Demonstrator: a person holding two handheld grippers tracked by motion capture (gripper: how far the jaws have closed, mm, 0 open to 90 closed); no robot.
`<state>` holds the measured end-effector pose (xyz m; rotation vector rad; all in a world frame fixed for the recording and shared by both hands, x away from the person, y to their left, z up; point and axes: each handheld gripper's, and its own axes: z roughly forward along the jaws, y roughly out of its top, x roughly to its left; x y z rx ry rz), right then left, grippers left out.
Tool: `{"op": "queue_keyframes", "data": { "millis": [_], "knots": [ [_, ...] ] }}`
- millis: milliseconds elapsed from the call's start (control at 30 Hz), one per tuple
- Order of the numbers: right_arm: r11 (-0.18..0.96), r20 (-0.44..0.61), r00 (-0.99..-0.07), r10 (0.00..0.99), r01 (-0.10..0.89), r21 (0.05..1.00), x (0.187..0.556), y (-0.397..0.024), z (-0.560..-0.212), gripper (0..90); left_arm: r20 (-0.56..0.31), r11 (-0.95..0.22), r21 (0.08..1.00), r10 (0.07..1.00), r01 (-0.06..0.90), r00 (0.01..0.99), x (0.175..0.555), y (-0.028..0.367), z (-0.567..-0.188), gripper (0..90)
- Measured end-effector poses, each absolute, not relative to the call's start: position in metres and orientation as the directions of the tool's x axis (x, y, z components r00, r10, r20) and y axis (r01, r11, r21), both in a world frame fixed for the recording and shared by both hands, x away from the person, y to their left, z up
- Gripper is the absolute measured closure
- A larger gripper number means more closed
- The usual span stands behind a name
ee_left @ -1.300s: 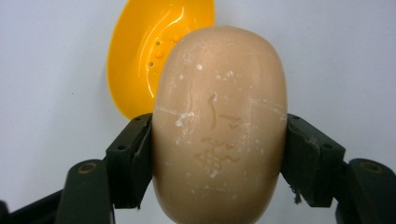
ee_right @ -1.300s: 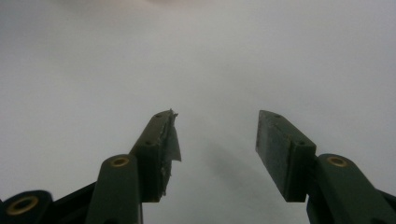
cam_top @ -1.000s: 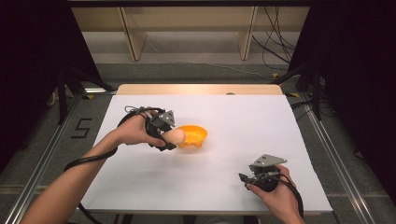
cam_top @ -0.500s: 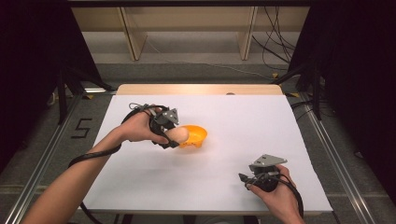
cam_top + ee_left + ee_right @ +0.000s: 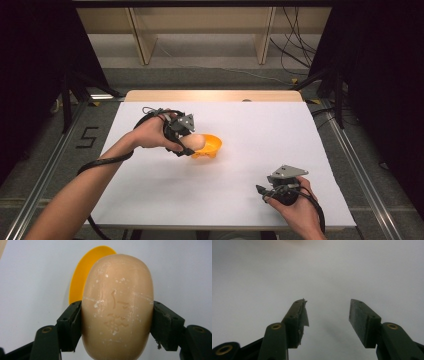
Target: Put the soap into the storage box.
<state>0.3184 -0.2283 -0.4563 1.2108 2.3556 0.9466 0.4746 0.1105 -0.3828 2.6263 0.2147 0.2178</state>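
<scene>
The white worktop [image 5: 240, 195] was bare but for an orange bowl [image 5: 212, 145] left of centre. Your left gripper [image 5: 116, 322] pinched a tan egg-shaped soap bar [image 5: 117, 307] just over the bowl's near-left rim; lowering and releasing seemed next. Your right gripper [image 5: 328, 315] idled near-right, fingers spread.

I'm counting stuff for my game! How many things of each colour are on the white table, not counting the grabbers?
Orange: 1, the bowl
Tan: 1, the egg-shaped soap bar, held by the left gripper beside the bowl
Total: 2
</scene>
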Motion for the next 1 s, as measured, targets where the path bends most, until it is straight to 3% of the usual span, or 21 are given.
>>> {"op": "queue_keyframes", "data": {
  "millis": [1000],
  "knots": [
    [0.411,0.001,-0.592,0.806,0.56,0.72,0.32,-0.231,-0.454,47.6,0.122,-0.873,0.481,0.155,0.078,0.98,0.486,0.095,-0.383,31.9]
  ]
}}
